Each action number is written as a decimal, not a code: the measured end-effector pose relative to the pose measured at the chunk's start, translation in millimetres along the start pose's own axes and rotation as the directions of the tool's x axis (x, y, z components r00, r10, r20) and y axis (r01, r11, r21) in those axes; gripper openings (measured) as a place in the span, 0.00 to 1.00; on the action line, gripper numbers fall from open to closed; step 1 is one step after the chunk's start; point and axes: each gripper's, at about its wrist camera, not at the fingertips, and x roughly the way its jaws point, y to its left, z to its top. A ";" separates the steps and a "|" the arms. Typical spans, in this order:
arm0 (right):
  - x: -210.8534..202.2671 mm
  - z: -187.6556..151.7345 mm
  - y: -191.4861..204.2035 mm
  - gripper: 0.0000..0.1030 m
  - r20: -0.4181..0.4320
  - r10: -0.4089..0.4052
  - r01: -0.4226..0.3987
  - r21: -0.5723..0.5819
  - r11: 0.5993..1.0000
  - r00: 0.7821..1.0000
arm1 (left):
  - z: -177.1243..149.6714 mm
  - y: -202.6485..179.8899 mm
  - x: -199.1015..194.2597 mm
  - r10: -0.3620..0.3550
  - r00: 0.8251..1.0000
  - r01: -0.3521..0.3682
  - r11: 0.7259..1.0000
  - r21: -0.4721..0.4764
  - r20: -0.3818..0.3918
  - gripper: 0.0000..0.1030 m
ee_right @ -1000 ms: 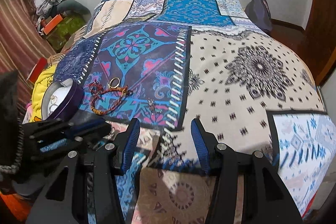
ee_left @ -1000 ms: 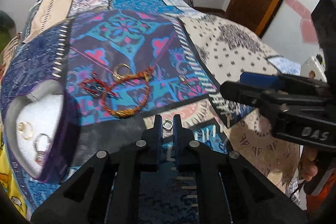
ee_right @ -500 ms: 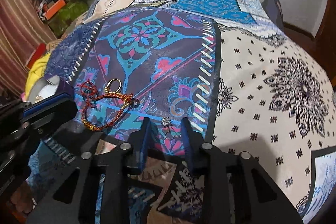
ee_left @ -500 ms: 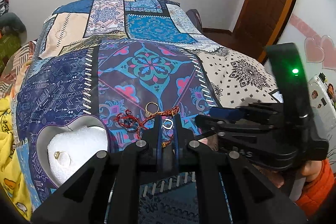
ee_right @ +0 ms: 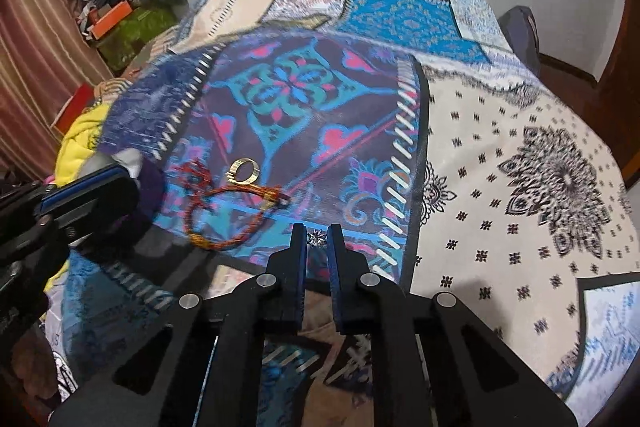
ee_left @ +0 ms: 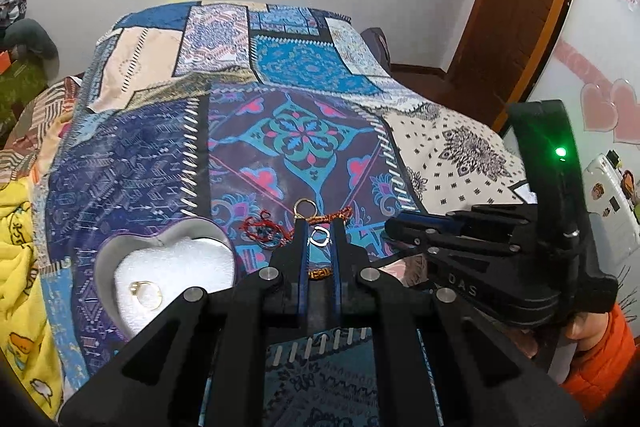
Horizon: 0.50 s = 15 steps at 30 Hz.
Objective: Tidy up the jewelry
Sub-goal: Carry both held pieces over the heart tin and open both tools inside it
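My left gripper (ee_left: 320, 227) is shut on a small silver ring (ee_left: 320, 237) and holds it above the bedspread. A heart-shaped box (ee_left: 168, 271) with white foam lies to its lower left, holding a gold ring (ee_left: 145, 291). My right gripper (ee_right: 317, 230) has closed around a small silver star-shaped earring (ee_right: 317, 238) on the bedspread. A gold ring (ee_right: 243, 171), an orange braided bracelet (ee_right: 232, 215) and a red thread bracelet (ee_right: 196, 171) lie to the left of it. The right gripper also shows in the left wrist view (ee_left: 404, 227).
A patchwork bedspread (ee_right: 500, 155) covers the bed. Yellow cloth (ee_left: 20, 267) hangs at the left edge. A wooden door (ee_left: 520, 7) stands at the far right, clutter (ee_right: 120, 15) at the far left.
My left gripper lifted with the silver ring and moved toward the heart box. My right gripper moved in over the star earring and closed from wide open to nearly shut.
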 end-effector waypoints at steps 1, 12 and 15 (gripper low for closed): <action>-4.6 1.4 2.5 0.09 0.012 0.001 -0.001 -0.004 1.000 1.000 | 0.5 0.3 -3.1 0.001 1.000 -0.001 1.000 0.000 0.005 0.08; -65.8 19.4 40.7 0.09 0.171 0.049 -0.042 -0.043 0.998 0.984 | 2.8 2.8 -58.9 0.031 0.994 -0.032 0.999 0.012 0.101 0.08; -77.4 22.7 54.6 0.09 0.204 0.069 -0.058 -0.058 0.997 0.977 | 2.8 6.5 -73.7 0.038 0.991 -0.040 0.999 0.010 0.126 0.08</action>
